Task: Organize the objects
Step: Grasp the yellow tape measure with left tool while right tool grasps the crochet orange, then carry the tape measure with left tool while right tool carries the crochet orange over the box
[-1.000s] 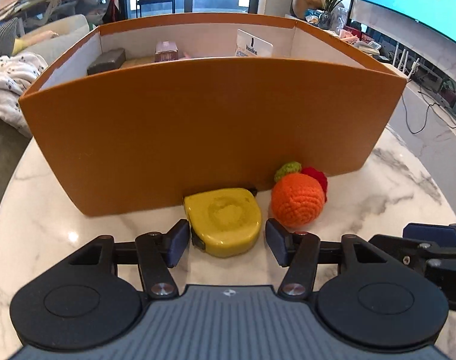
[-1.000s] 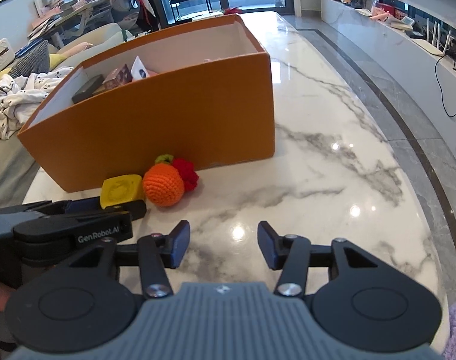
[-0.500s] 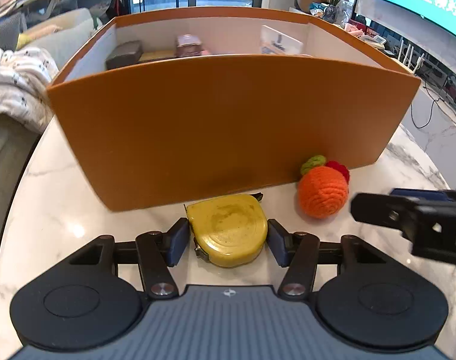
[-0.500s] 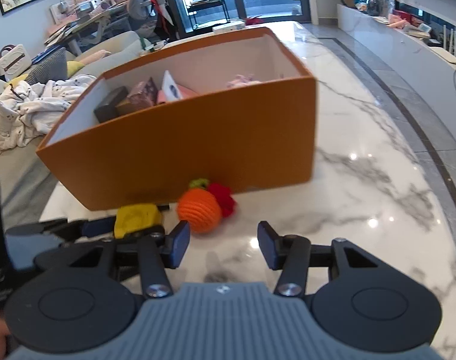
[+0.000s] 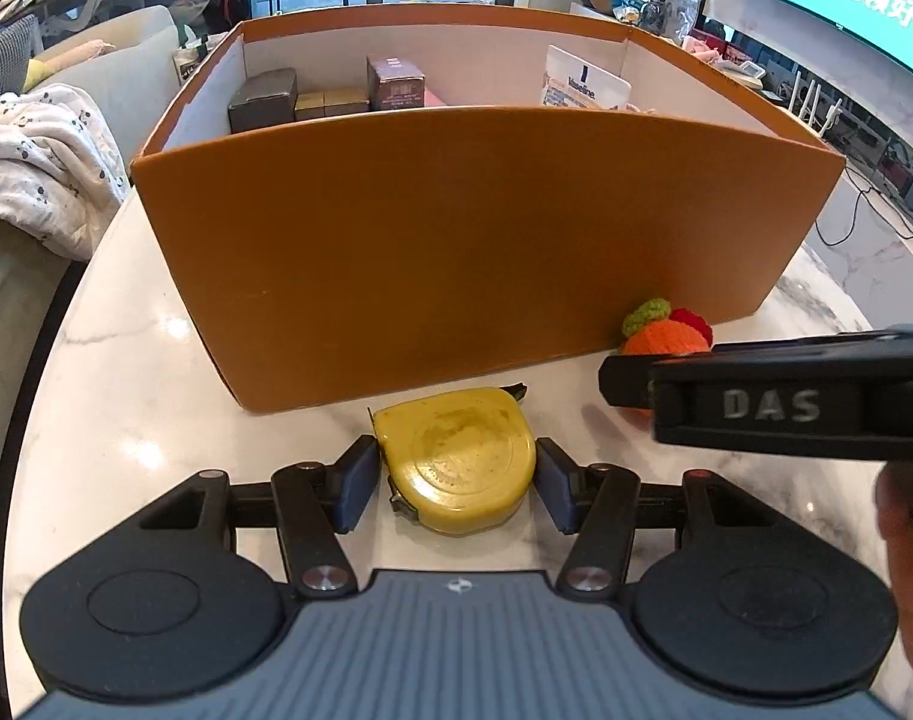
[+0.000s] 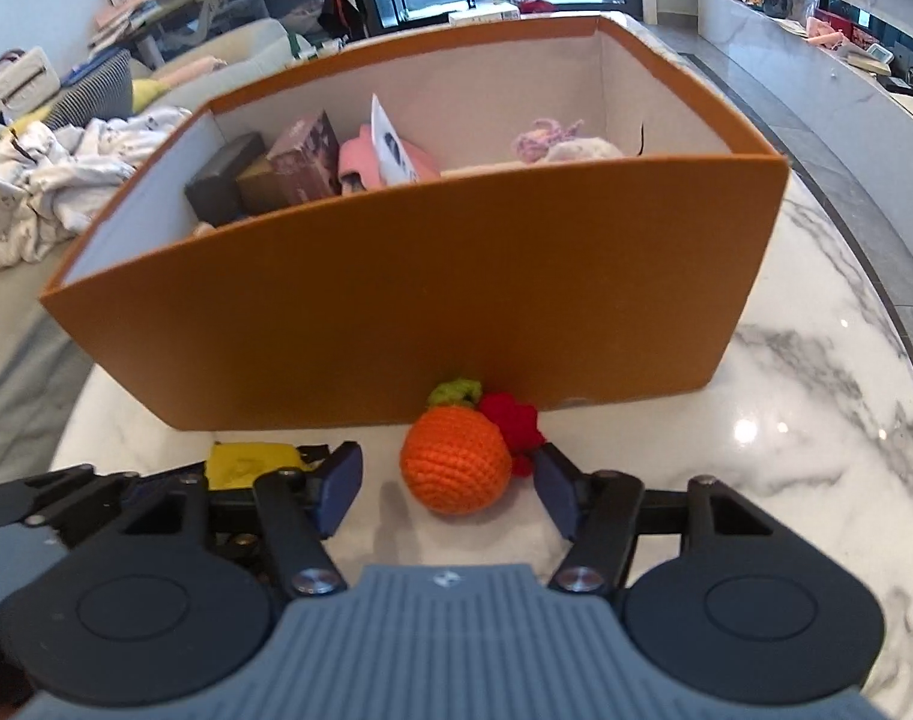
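Observation:
A yellow tape measure (image 5: 459,459) lies flat on the marble table (image 5: 126,420), just before the orange cardboard box (image 5: 456,240). My left gripper (image 5: 456,480) is open, its blue pads flanking the tape measure on both sides without squeezing it. To its right a crocheted orange ball (image 6: 456,459) with a green leaf and a red tuft rests against the box (image 6: 396,312). My right gripper (image 6: 450,480) straddles the ball; its jaws are opening, with a gap on each side. In the left wrist view the right gripper's black body hides part of the ball (image 5: 666,336).
The box holds several small cartons (image 5: 264,99), a white tube (image 5: 582,84), pink items (image 6: 390,156) and pale yarn (image 6: 564,141). A crumpled white blanket (image 5: 36,162) lies on a sofa to the left. Bare marble (image 6: 816,420) stretches to the right of the box.
My right gripper swung left from bare marble to around the orange ball, and its jaws widened. My left gripper slid forward until the tape measure sat between its fingers.

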Demonstrator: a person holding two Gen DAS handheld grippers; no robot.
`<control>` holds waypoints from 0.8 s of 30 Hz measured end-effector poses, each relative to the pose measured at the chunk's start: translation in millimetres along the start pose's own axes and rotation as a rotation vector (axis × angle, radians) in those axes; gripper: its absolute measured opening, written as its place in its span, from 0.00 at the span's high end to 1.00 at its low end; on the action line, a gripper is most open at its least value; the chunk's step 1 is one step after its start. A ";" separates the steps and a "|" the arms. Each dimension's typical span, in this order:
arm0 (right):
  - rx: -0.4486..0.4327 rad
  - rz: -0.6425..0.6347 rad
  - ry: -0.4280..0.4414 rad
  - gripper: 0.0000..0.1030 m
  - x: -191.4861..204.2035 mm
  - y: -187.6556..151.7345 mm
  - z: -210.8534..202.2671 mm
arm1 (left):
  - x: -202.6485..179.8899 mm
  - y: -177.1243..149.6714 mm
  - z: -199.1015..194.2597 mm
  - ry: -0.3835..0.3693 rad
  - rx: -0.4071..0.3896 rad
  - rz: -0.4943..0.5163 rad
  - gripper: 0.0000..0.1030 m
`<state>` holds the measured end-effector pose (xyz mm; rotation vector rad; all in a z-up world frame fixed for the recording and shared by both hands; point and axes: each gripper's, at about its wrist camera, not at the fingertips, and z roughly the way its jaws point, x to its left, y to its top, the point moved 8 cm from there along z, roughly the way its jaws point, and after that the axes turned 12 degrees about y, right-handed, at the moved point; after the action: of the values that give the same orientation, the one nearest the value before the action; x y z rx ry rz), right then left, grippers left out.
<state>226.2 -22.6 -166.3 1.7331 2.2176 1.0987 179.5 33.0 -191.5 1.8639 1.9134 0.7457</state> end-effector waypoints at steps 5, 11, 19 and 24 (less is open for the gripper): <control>0.033 -0.017 -0.033 0.52 0.4 0.1 11.8 | 2.0 0.6 0.4 -0.015 0.004 -0.014 0.37; 0.051 -0.034 -0.051 0.58 2.6 -2.8 12.0 | 6.2 0.1 -2.3 -0.044 0.027 -0.061 0.37; -0.009 -0.023 -0.036 0.58 6.6 -0.5 -30.3 | 0.3 7.8 -33.7 -0.121 -0.017 -0.091 0.37; -0.086 -0.032 -0.029 0.58 10.5 9.8 -73.9 | -5.9 23.9 -64.2 -0.137 -0.093 -0.082 0.37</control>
<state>193.3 -46.8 -103.1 1.6625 2.1402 1.1377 160.6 19.4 -126.7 1.7235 1.8268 0.6521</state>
